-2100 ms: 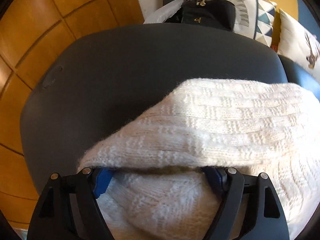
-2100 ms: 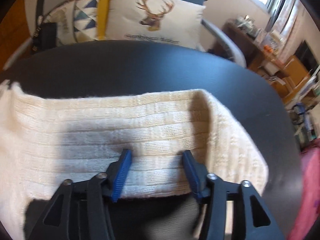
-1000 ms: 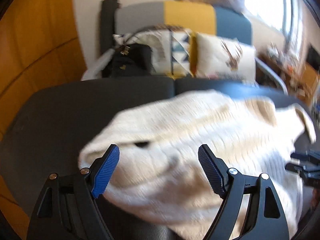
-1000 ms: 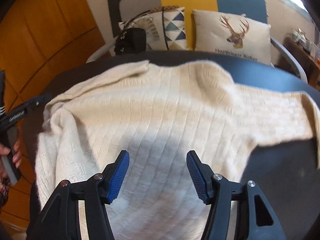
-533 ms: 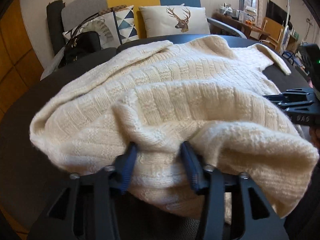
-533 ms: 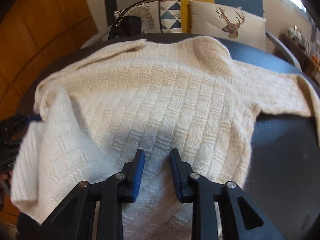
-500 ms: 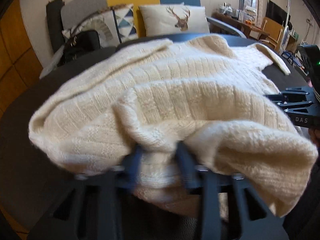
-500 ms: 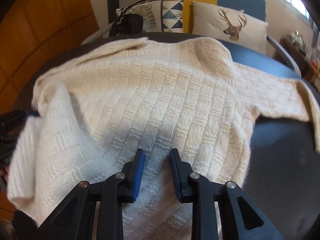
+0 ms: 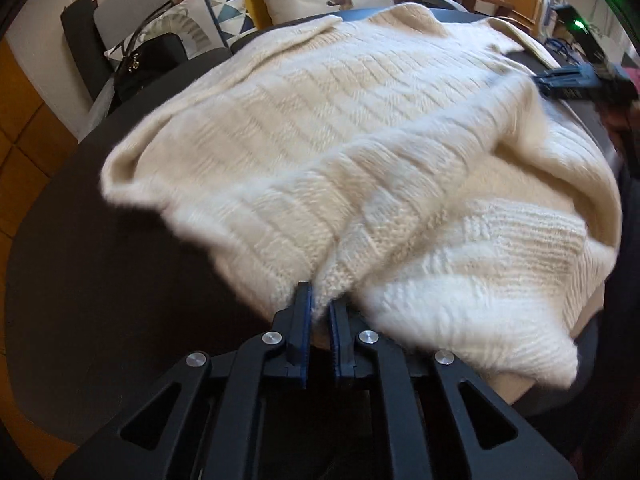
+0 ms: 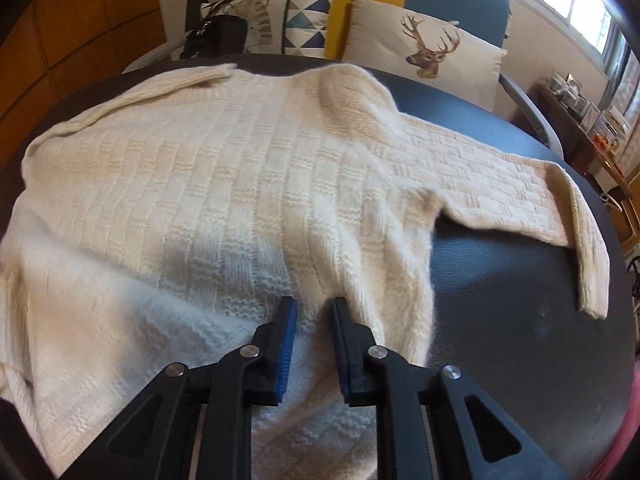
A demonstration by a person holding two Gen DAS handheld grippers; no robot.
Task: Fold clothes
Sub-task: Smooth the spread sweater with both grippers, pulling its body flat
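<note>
Though blurred along the near edge, plain enough at the far left: bare dark table (image 9: 100, 280). Next to it, left gripper (image 9: 318, 312) clenched almost pad to pad on a tuft of sweater (image 9: 360, 120) hem, with the knit heaped and rucked just beyond.

Farther in, body spread mostly flat on the table. Collar (image 10: 348, 80) at the far side toward the cushions (image 10: 432, 52), hem at the near side by both tools. Long axis therefore running straight away from the grippers, near to far.

Left sleeve (image 10: 192, 76) up at the far left, near the handbag (image 10: 216, 36).

Toward the right: right gripper (image 10: 314, 320) closed down on a ridge of the same hem. Narrow gap between its pads filled with knit, so judged gripping rather than slack.

Beyond that, right sleeve (image 10: 500, 192) stretched sideways across the table, cuff (image 10: 592, 280) bent back toward the near edge.

Both tools on the hem end, side by side, neither nearer the collar; right one nearer the outstretched sleeve. As lying now, no folded stack: body open, sleeve out.

For a hem-to-collar fold, probably best to carry both grips forward together along that axis, kept level, lest the thick knit drag or bunch further on the left.
</note>
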